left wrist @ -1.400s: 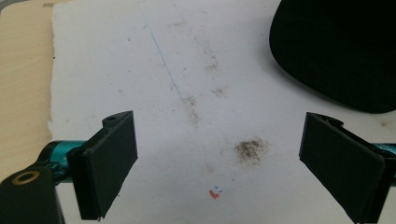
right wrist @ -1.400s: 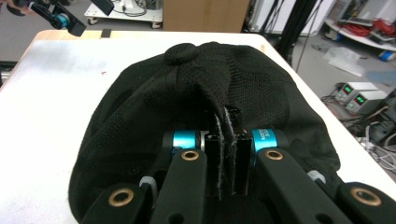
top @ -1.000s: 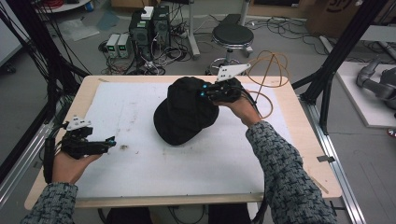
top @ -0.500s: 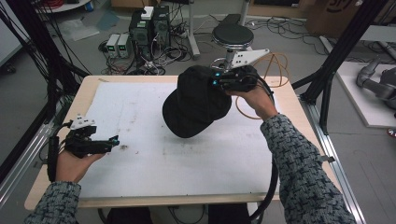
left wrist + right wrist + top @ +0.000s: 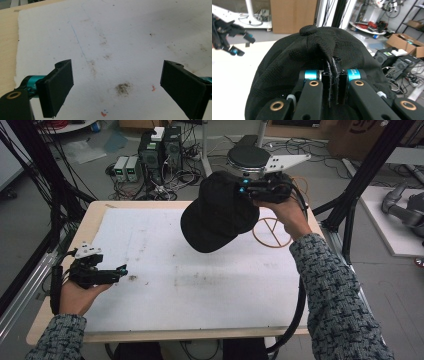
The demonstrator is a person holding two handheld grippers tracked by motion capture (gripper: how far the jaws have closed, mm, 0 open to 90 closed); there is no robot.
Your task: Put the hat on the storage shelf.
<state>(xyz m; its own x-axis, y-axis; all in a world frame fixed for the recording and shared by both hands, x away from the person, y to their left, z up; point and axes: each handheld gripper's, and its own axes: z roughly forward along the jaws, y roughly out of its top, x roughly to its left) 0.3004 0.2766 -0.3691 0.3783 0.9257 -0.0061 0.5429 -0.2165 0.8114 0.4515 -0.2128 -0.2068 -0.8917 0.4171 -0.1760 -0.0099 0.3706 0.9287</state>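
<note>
A black cap [image 5: 217,212] hangs in the air over the back right of the table, its brim pointing down. My right gripper [image 5: 246,187] is shut on a fold of the cap's fabric, seen up close as a pinched ridge of cap [image 5: 319,57] between the right gripper's [image 5: 334,82] two black jaws. My left gripper [image 5: 120,270] rests low at the table's left side, held in a hand, open with nothing in it. In the left gripper view its two pads [image 5: 60,86] stand wide apart over the stained white sheet [image 5: 120,50].
A white sheet [image 5: 165,270] covers the wooden table [image 5: 92,217]. A light wooden ring with spokes [image 5: 272,230] lies at the table's back right, under the raised hand. Black frame posts [image 5: 360,185] stand at both sides; a stool, cables and boxes sit behind the table.
The right hand has lifted the cap off the table and carried it up and toward the back right. The wooden ring beneath it has come into view. The left gripper has stayed put.
</note>
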